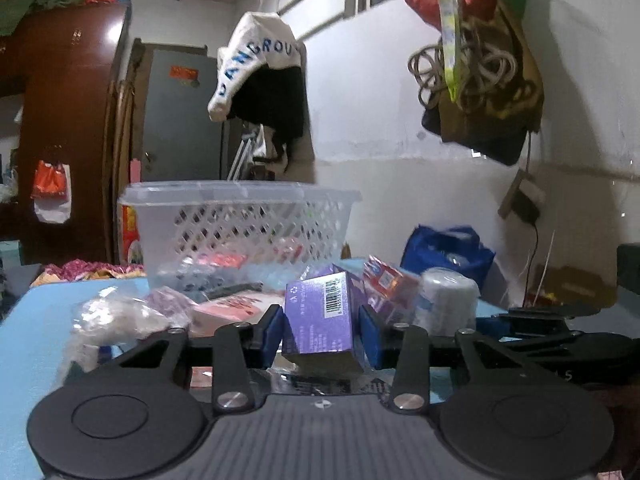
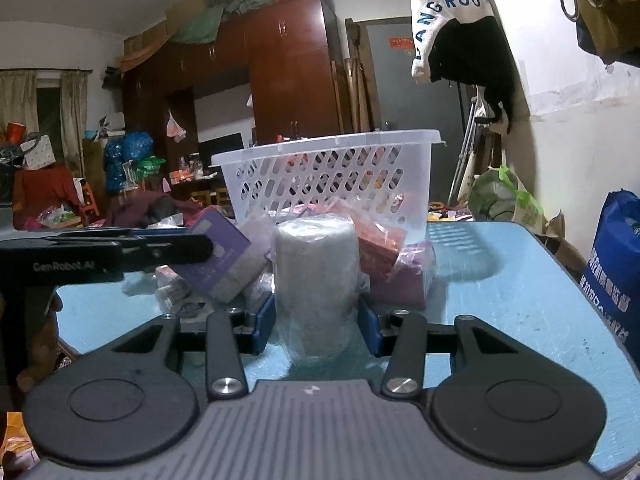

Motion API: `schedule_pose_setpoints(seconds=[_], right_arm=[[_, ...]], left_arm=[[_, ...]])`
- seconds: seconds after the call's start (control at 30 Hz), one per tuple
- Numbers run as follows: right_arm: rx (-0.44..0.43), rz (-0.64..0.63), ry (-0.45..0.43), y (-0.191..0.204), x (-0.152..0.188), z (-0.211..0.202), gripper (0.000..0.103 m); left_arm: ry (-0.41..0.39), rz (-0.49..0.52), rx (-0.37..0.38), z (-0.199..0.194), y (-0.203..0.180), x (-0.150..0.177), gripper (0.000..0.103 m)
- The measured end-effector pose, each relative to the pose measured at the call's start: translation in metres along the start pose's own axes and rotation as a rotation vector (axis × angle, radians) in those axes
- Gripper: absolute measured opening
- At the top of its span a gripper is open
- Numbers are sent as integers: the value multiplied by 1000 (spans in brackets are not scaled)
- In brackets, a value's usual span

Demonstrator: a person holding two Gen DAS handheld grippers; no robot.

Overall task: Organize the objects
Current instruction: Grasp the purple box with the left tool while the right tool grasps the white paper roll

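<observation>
Pick-up step: left tongs [image 1: 320, 330] bracket the purple box [image 1: 320, 316], right tongs [image 2: 316, 326] the wrapped roll [image 2: 316, 276], pads near, grip unconfirmed, both on counter [image 2: 500, 292]; next, probably lift into basket [image 2: 328, 148].

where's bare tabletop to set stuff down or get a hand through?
Free: the blue table right of the basket and purple pouch, out to its right edge. Also the near-left corner beside the clear bag. Crowded: the centre pile before the basket, where the left tongs bracket the purple box and the right tongs the white roll.
</observation>
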State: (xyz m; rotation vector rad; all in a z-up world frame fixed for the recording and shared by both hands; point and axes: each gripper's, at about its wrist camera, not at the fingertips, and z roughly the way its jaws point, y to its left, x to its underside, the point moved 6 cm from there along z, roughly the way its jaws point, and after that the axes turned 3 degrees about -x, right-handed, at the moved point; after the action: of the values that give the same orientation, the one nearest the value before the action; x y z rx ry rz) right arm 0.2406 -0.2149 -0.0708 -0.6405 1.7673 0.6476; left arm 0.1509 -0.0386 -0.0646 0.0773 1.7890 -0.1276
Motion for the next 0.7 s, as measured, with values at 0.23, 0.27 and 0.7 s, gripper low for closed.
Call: schedule_pose_setpoints(seconds=[0.23, 0.27, 0.7], right_arm=[[-6, -14, -21, 6, -8, -2, 49], [-7, -15, -22, 7, -8, -2, 48], [-26, -32, -89, 13, -39, -11, 48]], left_arm=[[-41, -39, -33, -13, 22, -5, 45], [-42, -44, -35, -13, 24, -5, 45], [-107, -106, -27, -20, 42, -24, 45]])
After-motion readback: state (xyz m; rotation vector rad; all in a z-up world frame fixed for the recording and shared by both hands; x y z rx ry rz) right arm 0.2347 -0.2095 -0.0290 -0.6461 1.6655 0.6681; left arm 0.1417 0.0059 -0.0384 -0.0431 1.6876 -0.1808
